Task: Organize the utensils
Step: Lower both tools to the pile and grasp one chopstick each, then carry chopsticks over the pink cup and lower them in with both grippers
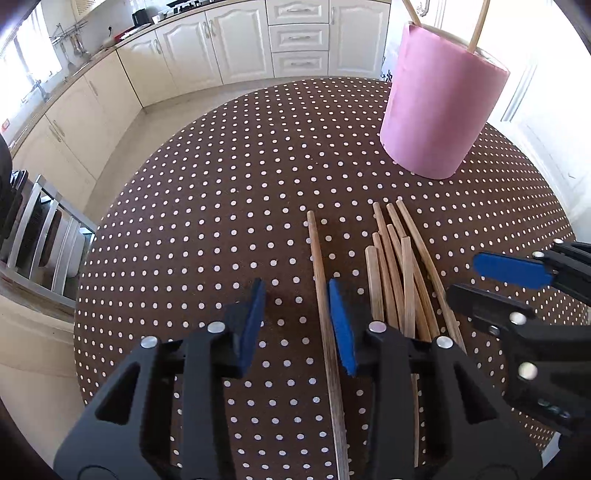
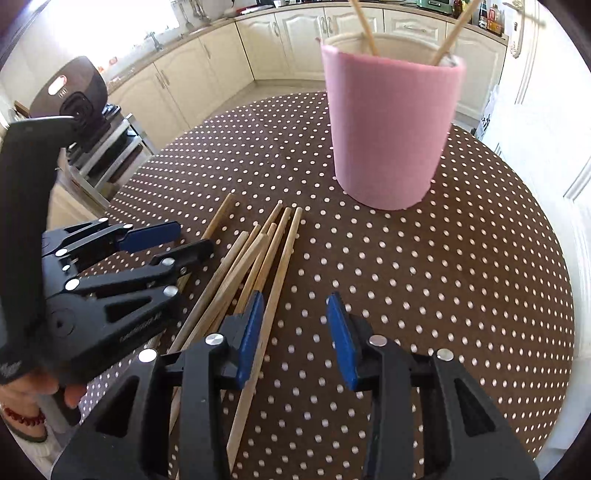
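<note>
Several wooden chopsticks (image 1: 400, 273) lie in a loose bundle on the brown polka-dot table (image 1: 207, 221); they also show in the right wrist view (image 2: 255, 254). One chopstick (image 1: 320, 280) lies apart to the left, running between my left gripper's open jaws. My left gripper (image 1: 297, 325) is open and empty, low over it. My right gripper (image 2: 295, 336) is open and empty, just right of the bundle. A pink cylindrical holder (image 1: 439, 110) stands at the far side with two chopsticks (image 2: 365, 29) in it; it also shows in the right wrist view (image 2: 391, 129).
The round table's edge (image 2: 561, 295) drops off at the right. A chair and a rack (image 1: 44, 236) stand left of the table. Cream kitchen cabinets (image 1: 236, 44) line the background.
</note>
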Tool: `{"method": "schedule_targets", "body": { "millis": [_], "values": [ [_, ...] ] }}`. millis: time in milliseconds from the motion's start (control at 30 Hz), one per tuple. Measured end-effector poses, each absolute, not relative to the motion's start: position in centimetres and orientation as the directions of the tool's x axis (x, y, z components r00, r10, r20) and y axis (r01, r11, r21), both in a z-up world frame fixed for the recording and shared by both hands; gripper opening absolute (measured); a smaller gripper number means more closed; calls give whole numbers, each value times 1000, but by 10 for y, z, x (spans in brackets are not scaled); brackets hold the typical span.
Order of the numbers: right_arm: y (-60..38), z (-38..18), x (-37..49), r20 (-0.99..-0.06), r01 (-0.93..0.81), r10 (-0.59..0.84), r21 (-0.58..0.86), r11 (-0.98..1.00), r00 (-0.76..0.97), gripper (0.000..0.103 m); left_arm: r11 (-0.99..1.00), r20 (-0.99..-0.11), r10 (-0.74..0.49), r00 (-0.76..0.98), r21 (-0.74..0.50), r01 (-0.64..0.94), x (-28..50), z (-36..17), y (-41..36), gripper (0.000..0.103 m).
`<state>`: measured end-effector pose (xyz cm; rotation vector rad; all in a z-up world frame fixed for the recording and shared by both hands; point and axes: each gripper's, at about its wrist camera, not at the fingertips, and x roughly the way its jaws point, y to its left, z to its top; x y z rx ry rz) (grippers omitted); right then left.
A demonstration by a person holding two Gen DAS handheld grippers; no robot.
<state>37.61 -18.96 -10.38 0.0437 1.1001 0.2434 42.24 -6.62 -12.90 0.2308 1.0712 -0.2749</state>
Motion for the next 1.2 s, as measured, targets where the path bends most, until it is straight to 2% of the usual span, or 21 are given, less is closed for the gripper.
{"method": "schedule_targets", "body": {
  "millis": [133,267,333,400,500,767,1200],
  "values": [
    [-180,-107,386,-891,-174,169,104,979,422,26,943,-887,-112,448,47,329,423,-130,-65,35],
    [-174,-108,396,-899,-173,126,57,983,419,13,948,-889,-125,441,23,317,429,-132,-65,32],
    [-173,-108,399,-898,-164,127,62,984,422,10,949,-885,-136,445,13,316,430,-133,-66,25],
    [-174,-110,400,-894,-161,131,67,985,428,8,946,-882,-137,452,18,322,429,-134,-70,15],
    [-174,-111,399,-887,-149,145,87,985,439,5,943,-878,-138,459,25,331,426,-134,-78,7],
    [-197,-82,377,-843,-146,203,150,978,498,4,948,-860,-165,483,-3,319,413,-115,-74,6],
    [-223,15,313,-693,-216,274,172,961,667,4,931,-711,-237,662,28,363,337,2,-69,6]
  ]
}}
